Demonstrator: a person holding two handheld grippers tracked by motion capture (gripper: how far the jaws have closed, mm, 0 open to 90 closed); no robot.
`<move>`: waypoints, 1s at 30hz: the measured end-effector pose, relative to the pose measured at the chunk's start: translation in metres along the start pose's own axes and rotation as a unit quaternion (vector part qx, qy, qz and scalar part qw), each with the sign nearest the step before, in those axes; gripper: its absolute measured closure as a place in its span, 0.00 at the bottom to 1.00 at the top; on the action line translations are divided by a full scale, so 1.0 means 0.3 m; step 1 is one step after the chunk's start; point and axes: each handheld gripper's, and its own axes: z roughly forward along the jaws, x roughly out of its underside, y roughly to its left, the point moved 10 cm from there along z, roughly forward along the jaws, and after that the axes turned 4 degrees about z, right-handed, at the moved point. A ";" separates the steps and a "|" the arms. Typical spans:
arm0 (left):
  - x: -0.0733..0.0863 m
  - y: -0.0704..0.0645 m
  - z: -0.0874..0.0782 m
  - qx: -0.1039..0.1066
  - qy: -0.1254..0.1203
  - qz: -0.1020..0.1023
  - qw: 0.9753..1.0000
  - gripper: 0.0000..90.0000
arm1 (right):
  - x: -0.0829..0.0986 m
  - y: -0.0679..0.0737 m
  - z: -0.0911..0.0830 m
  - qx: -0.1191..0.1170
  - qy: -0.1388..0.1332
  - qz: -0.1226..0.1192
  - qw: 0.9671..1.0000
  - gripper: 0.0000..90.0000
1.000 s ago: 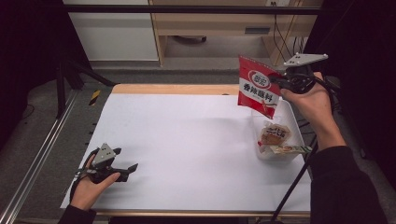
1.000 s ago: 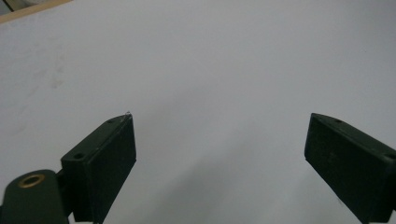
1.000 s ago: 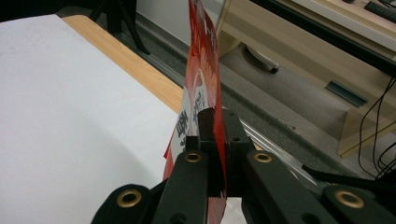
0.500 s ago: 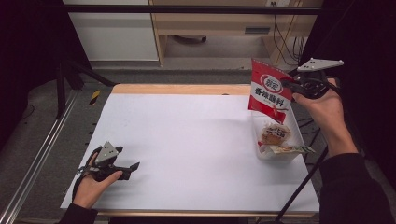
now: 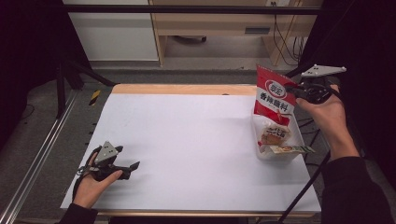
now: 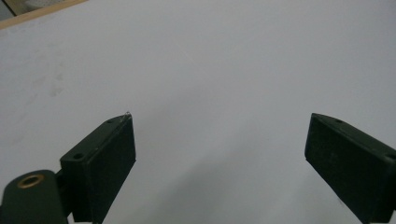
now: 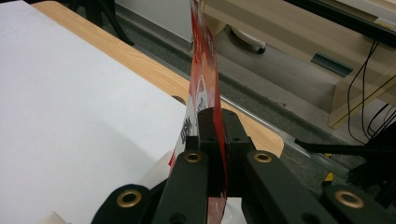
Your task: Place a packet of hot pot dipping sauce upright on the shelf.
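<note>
A red snack packet (image 5: 273, 95) with white lettering hangs in the air over the table's right side, pinched at its right edge by my right gripper (image 5: 293, 88). In the right gripper view the packet (image 7: 204, 74) stands edge-on between the closed jaws of that gripper (image 7: 215, 122). Below it sits a clear plastic box (image 5: 276, 145) holding other small packets. My left gripper (image 5: 132, 166) rests on the white table (image 5: 187, 140) near the front left, jaws wide apart. The left gripper view has my left gripper (image 6: 219, 140) over bare white surface, nothing between its jaws.
A wooden strip (image 5: 182, 89) runs along the table's far edge, with floor, a wooden desk and cables (image 5: 285, 42) beyond. A metal rail (image 5: 37, 158) borders the left side. A dark cable (image 5: 303, 191) trails past the front right corner.
My right gripper has carried the red packet rightward and a little down, so it now hangs above the clear box. The left gripper has stayed put.
</note>
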 end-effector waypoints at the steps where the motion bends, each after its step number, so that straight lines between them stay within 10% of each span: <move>1: -0.001 -0.001 -0.001 0.000 -0.001 -0.001 1.000 0.09 | 0.003 -0.001 0.003 0.000 0.000 0.000 1.000 1.00; 15: -0.006 -0.001 -0.004 0.009 -0.010 -0.008 1.000 0.09 | 0.096 -0.008 0.080 -0.006 0.005 0.025 1.000 1.00; 30: 0.003 -0.021 -0.013 0.016 -0.006 -0.003 1.000 0.09 | 0.217 -0.052 0.020 0.004 0.020 0.055 0.998 1.00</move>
